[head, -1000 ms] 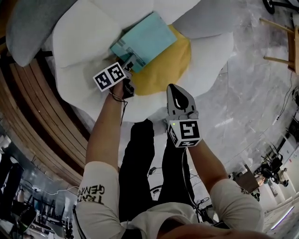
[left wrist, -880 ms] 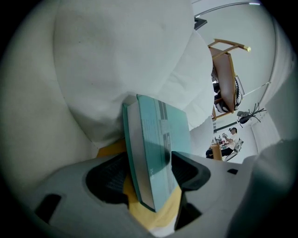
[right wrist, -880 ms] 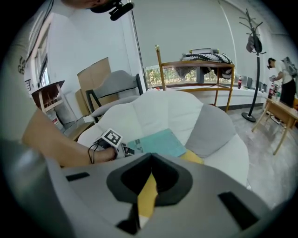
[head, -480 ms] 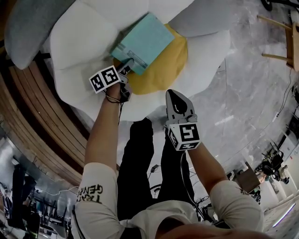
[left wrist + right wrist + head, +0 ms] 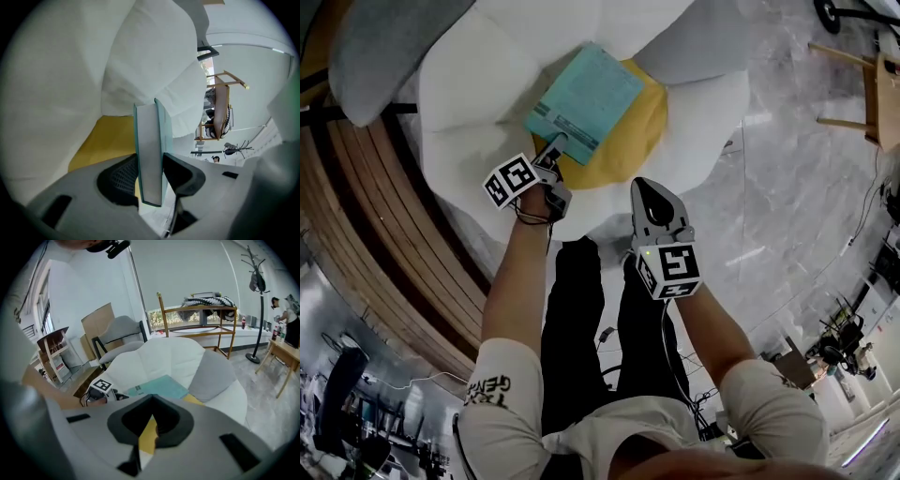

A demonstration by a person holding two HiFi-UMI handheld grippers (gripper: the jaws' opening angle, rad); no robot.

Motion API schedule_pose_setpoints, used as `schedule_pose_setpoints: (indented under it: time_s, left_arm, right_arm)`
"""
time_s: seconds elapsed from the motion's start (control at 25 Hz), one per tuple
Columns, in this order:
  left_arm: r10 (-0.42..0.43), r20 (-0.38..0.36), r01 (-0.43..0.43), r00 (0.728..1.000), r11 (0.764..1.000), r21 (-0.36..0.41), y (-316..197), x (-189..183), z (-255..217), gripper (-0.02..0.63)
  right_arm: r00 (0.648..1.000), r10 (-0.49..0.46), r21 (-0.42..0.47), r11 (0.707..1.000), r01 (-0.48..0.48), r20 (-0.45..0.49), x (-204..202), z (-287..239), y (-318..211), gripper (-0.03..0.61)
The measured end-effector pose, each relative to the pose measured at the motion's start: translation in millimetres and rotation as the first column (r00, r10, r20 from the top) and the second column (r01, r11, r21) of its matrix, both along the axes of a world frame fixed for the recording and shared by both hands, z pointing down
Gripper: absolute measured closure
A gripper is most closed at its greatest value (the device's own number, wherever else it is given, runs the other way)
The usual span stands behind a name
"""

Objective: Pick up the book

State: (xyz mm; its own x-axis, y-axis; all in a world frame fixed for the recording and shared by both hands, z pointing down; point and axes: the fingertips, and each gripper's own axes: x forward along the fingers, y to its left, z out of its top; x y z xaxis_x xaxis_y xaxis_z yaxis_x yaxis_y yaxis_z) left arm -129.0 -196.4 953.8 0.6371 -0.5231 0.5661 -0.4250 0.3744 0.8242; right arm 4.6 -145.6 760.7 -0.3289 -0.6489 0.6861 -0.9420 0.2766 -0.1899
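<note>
A thin teal book (image 5: 586, 98) lies tilted over the yellow centre (image 5: 628, 141) of a white flower-shaped cushion seat (image 5: 469, 84). My left gripper (image 5: 558, 145) holds its near edge. In the left gripper view the book (image 5: 150, 140) stands edge-on between the two black pads (image 5: 117, 180), which press on both of its sides. These jaws have just been closing, with the book between them. My right gripper (image 5: 649, 187) hovers shut and empty at the cushion's near rim, to the right of the book. The right gripper view shows its tips (image 5: 151, 399) meeting, with the book (image 5: 157, 386) beyond them.
A grey cushion (image 5: 384, 47) lies at the upper left and wooden slats (image 5: 366, 216) run along the left. Marble floor (image 5: 806, 187) spreads to the right, with a wooden rack (image 5: 872, 84) at its edge. A coat stand (image 5: 255, 287) and a person (image 5: 281, 310) are far off.
The left gripper has shut on the book's near edge and risen, rolling a little. The book has tipped up off the cushion. The right gripper has risen slightly.
</note>
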Motion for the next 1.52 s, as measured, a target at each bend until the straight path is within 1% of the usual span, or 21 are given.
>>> schedule_pose_setpoints:
  time_s: [0.12, 0.2, 0.32, 0.44, 0.56, 0.64, 0.72, 0.8, 0.92, 1.0, 1.12, 1.2, 1.32, 1.44, 1.52]
  left_arm:
    - [-0.076, -0.034, 0.076, 0.997, 0.997, 0.009, 8.3, 1.4, -23.9, 0.43]
    - [-0.107, -0.044, 0.108, 0.993, 0.994, 0.023, 13.1, 1.7, -41.8, 0.431]
    - [-0.14, -0.051, 0.143, 0.989, 0.988, 0.064, 11.6, 1.1, -75.6, 0.432]
    - [-0.19, -0.077, 0.197, 0.979, 0.976, 0.09, 18.3, 0.5, -117.8, 0.433]
    - [-0.26, -0.105, 0.268, 0.96, 0.96, 0.075, 41.9, 5.9, -168.0, 0.433]
    - [-0.287, -0.118, 0.298, 0.951, 0.95, 0.088, 45.0, 10.9, -205.4, 0.433]
    - [-0.311, -0.148, 0.33, 0.939, 0.935, 0.129, 28.0, 15.4, -243.7, 0.433]
    - [-0.335, -0.185, 0.362, 0.924, 0.921, 0.144, 25.5, 20.8, -283.1, 0.433]
    - [-0.353, -0.205, 0.387, 0.913, 0.909, 0.156, 40.9, 25.1, -350.2, 0.433]
    - [-0.361, -0.201, 0.398, 0.911, 0.897, 0.192, 40.4, 22.8, -399.0, 0.434]
    - [-0.374, -0.218, 0.422, 0.901, 0.872, 0.248, 34.7, 14.9, -469.6, 0.434]
    - [-0.385, -0.232, 0.44, 0.893, 0.855, 0.276, 33.8, 8.5, -508.8, 0.434]
    - [-0.396, -0.248, 0.459, 0.884, 0.833, 0.309, 28.2, 2.6, -552.3, 0.434]
    - [-0.385, -0.238, 0.447, 0.892, 0.832, 0.329, 26.6, 0.6, -586.6, 0.436]
    - [-0.383, -0.237, 0.446, 0.893, 0.824, 0.35, 30.1, 0.9, -610.7, 0.436]
  right_arm:
    - [1.0, -0.003, 0.024, 1.0, 0.003, -0.001, 7.5, -18.8, -2.9, 0.552]
    - [1.0, 0.005, 0.04, 0.999, -0.005, -0.006, 14.4, -32.1, -4.4, 0.552]
    - [1.0, 0.007, 0.08, 0.997, -0.007, -0.005, 21.8, -56.9, -11.7, 0.552]
    - [1.0, 0.012, 0.115, 0.993, -0.011, -0.004, 25.3, -89.6, -13.6, 0.552]
    - [1.0, 0.02, 0.124, 0.992, -0.021, 0.007, 32.8, -129.9, -7.8, 0.552]
    - [0.999, 0.03, 0.151, 0.988, -0.034, 0.029, 39.1, -158.5, -15.3, 0.552]
    - [0.998, 0.032, 0.21, 0.977, -0.042, 0.053, 43.9, -188.2, -40.3, 0.552]
    - [0.997, 0.032, 0.25, 0.967, -0.047, 0.066, 47.6, -221.0, -53.2, 0.552]
    - [0.996, 0.035, 0.276, 0.96, -0.056, 0.079, 49.6, -275.9, -50.9, 0.554]
    - [0.995, 0.035, 0.305, 0.95, -0.061, 0.092, 49.0, -314.8, -53.4, 0.552]
    - [0.99, 0.036, 0.349, 0.934, -0.081, 0.133, 46.7, -369.2, -52.7, 0.554]
    - [0.986, 0.042, 0.366, 0.925, -0.099, 0.16, 47.1, -396.7, -46.4, 0.552]
    - [0.977, 0.073, 0.385, 0.911, -0.148, 0.201, 55.3, -433.3, -45.1, 0.552]
    - [0.959, 0.105, 0.427, 0.879, -0.214, 0.264, 65.0, -482.4, -48.8, 0.554]
    - [0.957, 0.1, 0.464, 0.857, -0.223, 0.274, 71.1, -513.2, -50.6, 0.554]
